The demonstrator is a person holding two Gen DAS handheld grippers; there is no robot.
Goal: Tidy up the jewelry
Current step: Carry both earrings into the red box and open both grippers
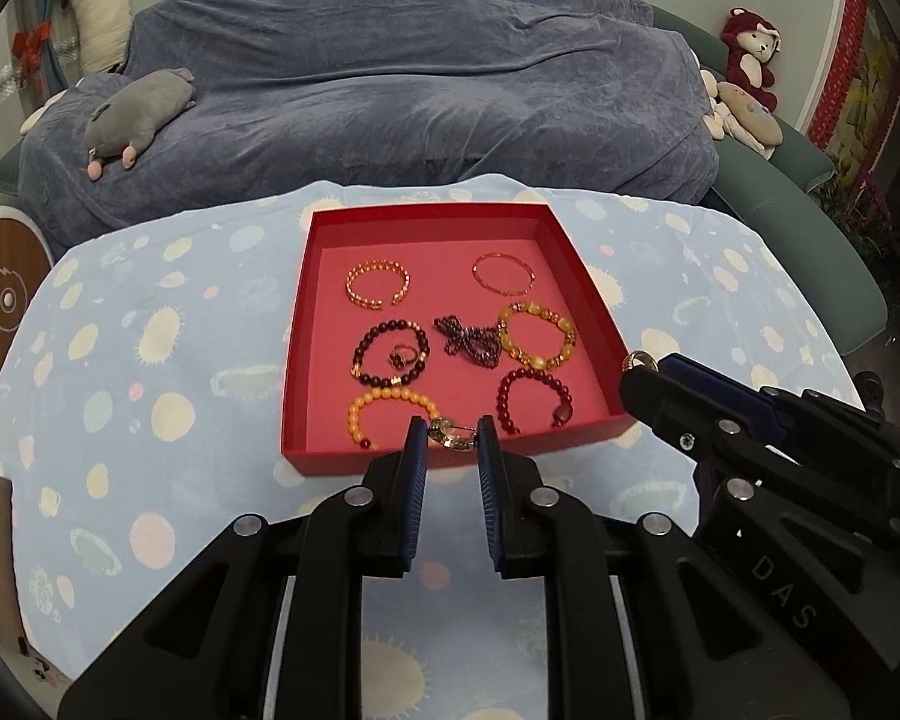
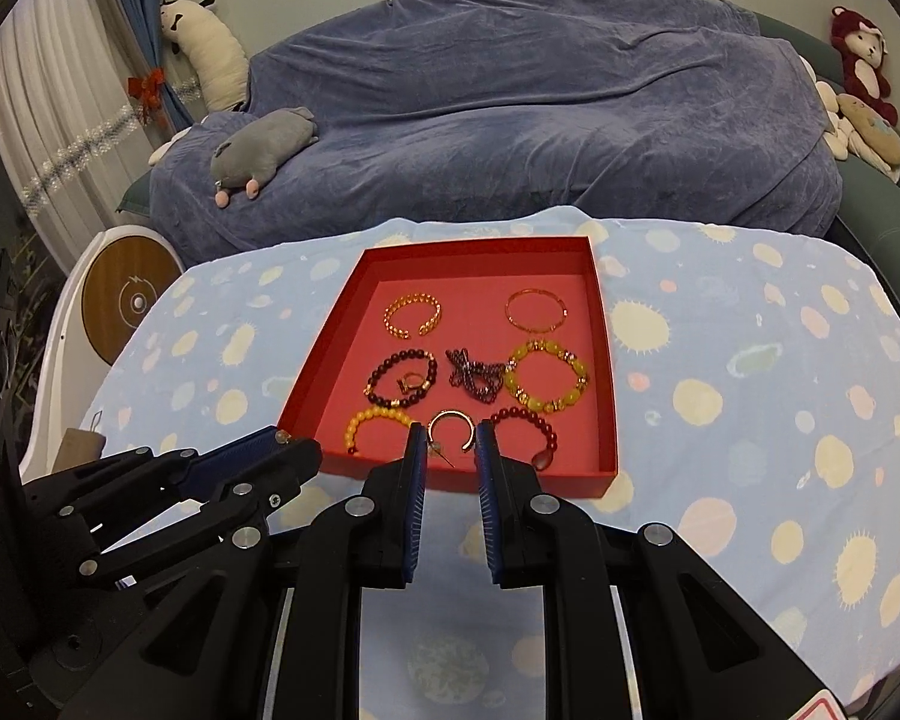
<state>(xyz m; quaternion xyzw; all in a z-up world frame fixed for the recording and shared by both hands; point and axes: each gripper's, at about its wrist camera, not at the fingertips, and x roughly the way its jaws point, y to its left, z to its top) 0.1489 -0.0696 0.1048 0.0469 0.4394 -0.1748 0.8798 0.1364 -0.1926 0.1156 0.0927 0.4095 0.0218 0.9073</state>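
Okay, left side first: left gripper has its jaws narrow, pinching a small pale hoop at the very tips, hovering over the near wall of the red tray. Just left of it lies the orange bead bracelet, and just right the dark red bead bracelet. The gap between these two looks like the only free floor at the near edge.

Right gripper is also narrow, clamped on a gold hoop earring whose post points down toward the tray.

The likely step is setting both hoops in as a pair. To do it well:
- lower into that gap before opening
- open only a little, as small pieces tend to bounce
- keep the fingers off the neighbouring beads
- put the second hoop just beside the first

Main risk is a hoop slipping out onto the spotted cloth.
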